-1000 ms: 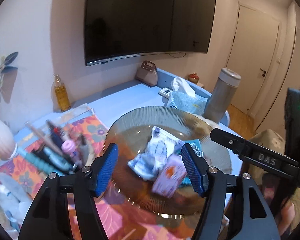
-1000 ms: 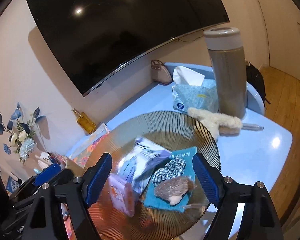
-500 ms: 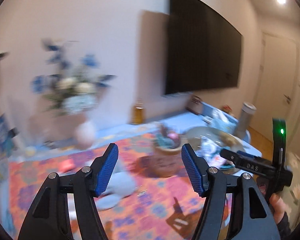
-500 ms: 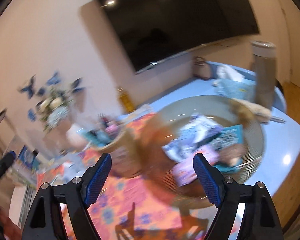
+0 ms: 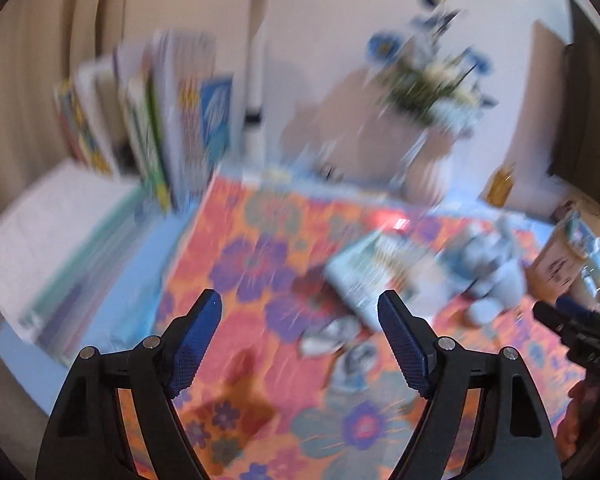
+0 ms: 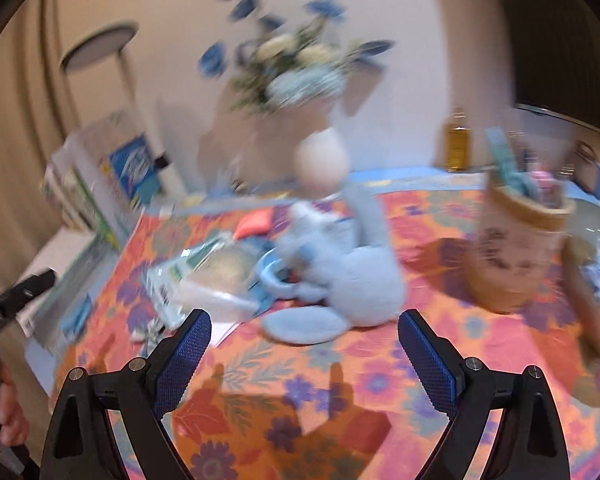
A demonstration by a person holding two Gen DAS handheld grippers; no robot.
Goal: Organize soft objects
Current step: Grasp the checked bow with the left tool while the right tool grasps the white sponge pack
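Surface (image 6: 400, 178): we see pale blue at its far edge, most of the top under a floral cloth (image 6: 440, 344).
Books (image 5: 172, 128): we find them upright at the far left corner of the surface.
Flowers (image 6: 296, 64): ours stand in a pale vase (image 6: 324, 160) by the far edge, blurred.
Soft toy (image 6: 352, 268): our pale blue plush sits mid-cloth, a flat blue pad (image 6: 304, 324) touching it on the near side.
Cup (image 6: 516, 248): we see a tan holder full of small things toward the right edge.
Packet (image 6: 204, 276): we see it just left of the toy, crinkled and clear-fronted.
Bottle (image 6: 458, 140): amber, at the far edge.
Left gripper (image 5: 300, 320): our jaws are opening, spread, nothing between them, above the cloth.
Right gripper (image 6: 306, 338): our jaws are opening, spread wide and empty, the toy just beyond them.
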